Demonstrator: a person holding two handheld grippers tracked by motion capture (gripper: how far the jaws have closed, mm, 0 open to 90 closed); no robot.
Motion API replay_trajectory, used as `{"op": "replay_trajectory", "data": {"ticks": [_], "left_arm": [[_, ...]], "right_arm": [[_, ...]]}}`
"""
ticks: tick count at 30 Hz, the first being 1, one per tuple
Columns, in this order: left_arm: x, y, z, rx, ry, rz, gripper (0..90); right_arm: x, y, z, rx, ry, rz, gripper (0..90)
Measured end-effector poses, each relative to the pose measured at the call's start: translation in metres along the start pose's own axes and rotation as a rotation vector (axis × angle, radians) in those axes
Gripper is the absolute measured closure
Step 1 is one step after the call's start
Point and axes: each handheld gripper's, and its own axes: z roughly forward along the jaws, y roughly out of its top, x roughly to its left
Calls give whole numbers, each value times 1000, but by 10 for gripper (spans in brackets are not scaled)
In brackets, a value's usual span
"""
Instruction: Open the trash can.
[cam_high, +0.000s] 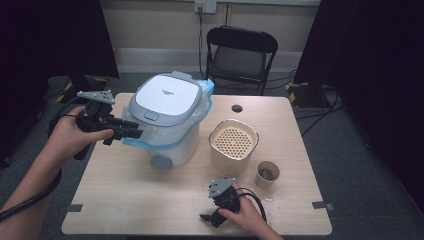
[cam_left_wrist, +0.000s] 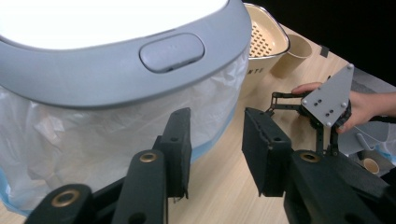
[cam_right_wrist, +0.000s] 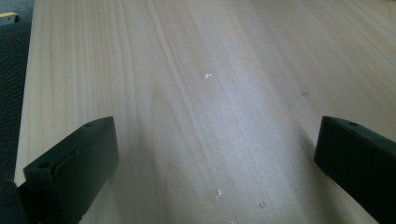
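I am bringing my left gripper (cam_high: 134, 133), jaws spread, level toward the bin's (cam_high: 167, 117) liner bag (cam_left_wrist: 116, 126) edge for a clean pinch, while my right gripper (cam_high: 206, 217) is resting wide apart on the table (cam_high: 125, 190).

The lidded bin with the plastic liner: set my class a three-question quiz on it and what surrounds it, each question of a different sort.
1. True or false: the left gripper is shut on the plastic liner of the bin.
2. Which stands nearest the paper cup? A) the folding chair B) the beige container with a perforated insert C) the bin
3. Fill in: the right gripper is open and sits low over the bare ____.

Key: 1 false, its jaws are open beside the liner. 2 B. 3 table.
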Motion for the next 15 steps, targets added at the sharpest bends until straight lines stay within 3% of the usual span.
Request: {"op": "replay_trajectory", "data": {"ticks": [7, 15], "left_arm": [[2, 6, 2, -3, 5, -20, 671], [4, 13, 4, -2, 11, -10, 710]], "right_arm": [[0, 0, 0, 0, 0, 0, 0], [0, 0, 0, -1, 0, -1, 0]]}}
